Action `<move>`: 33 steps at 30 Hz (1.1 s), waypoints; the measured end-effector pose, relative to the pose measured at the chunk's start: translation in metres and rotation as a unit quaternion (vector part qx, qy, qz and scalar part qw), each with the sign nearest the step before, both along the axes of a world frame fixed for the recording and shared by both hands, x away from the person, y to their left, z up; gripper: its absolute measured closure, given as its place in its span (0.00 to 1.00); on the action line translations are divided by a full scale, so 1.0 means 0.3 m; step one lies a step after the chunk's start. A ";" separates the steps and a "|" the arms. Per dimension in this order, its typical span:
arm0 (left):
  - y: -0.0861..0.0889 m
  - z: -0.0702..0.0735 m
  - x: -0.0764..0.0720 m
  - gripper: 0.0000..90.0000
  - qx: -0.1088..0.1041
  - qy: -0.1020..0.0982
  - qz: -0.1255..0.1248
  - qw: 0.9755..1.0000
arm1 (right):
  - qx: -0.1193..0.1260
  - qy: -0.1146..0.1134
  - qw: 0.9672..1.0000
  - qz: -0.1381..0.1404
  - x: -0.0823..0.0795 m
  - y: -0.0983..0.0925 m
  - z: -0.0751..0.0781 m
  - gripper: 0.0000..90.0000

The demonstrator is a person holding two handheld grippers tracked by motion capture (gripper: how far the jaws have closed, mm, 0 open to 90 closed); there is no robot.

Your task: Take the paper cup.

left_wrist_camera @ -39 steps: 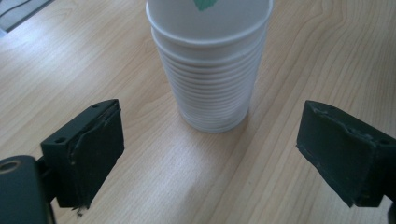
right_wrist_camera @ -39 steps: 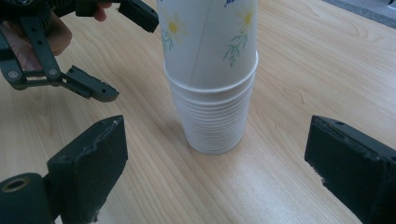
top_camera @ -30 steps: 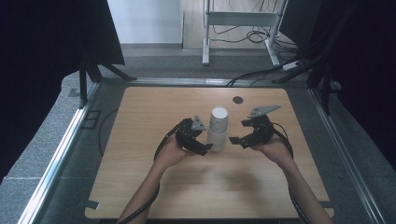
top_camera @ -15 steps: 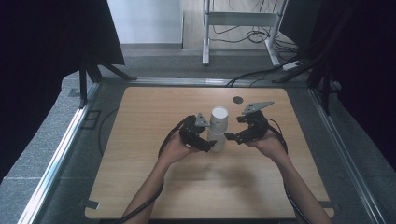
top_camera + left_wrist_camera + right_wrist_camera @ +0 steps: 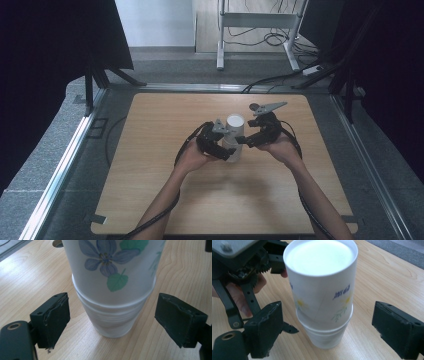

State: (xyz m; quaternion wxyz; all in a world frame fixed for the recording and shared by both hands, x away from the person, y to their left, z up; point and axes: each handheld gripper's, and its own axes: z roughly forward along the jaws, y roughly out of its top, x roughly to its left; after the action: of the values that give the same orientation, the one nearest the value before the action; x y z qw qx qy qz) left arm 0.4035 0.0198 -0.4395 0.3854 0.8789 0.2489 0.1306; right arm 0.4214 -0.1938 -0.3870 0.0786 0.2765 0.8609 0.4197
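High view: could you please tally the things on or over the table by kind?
Paper cup stack: 1
Small dark round thing: 1
Grippers: 2, the left gripper and the right gripper, both with jaws just closing around the stack, pads not touching it
Total: 4

Stacked cups (image 5: 233, 136) mid-table (image 5: 160, 190), between left claw (image 5: 224, 153) and right claw (image 5: 243, 140).
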 end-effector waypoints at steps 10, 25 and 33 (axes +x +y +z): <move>-0.012 -0.006 0.013 0.17 -0.006 0.003 -0.004 1.000 | -0.001 0.001 1.000 -0.002 0.029 0.030 0.010 0.14; -0.019 -0.012 0.018 0.23 -0.015 -0.002 -0.002 1.000 | -0.013 -0.002 1.000 0.009 0.056 0.077 0.027 0.17; -0.022 -0.010 0.013 0.25 -0.009 -0.013 -0.002 1.000 | -0.012 0.010 1.000 0.017 0.061 0.087 0.019 0.27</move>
State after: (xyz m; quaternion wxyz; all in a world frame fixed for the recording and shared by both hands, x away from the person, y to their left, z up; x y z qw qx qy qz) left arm 0.4073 0.0132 -0.4426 0.3969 0.8742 0.2429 0.1390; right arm 0.4397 -0.1675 -0.3812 0.0660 0.2648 0.8713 0.4079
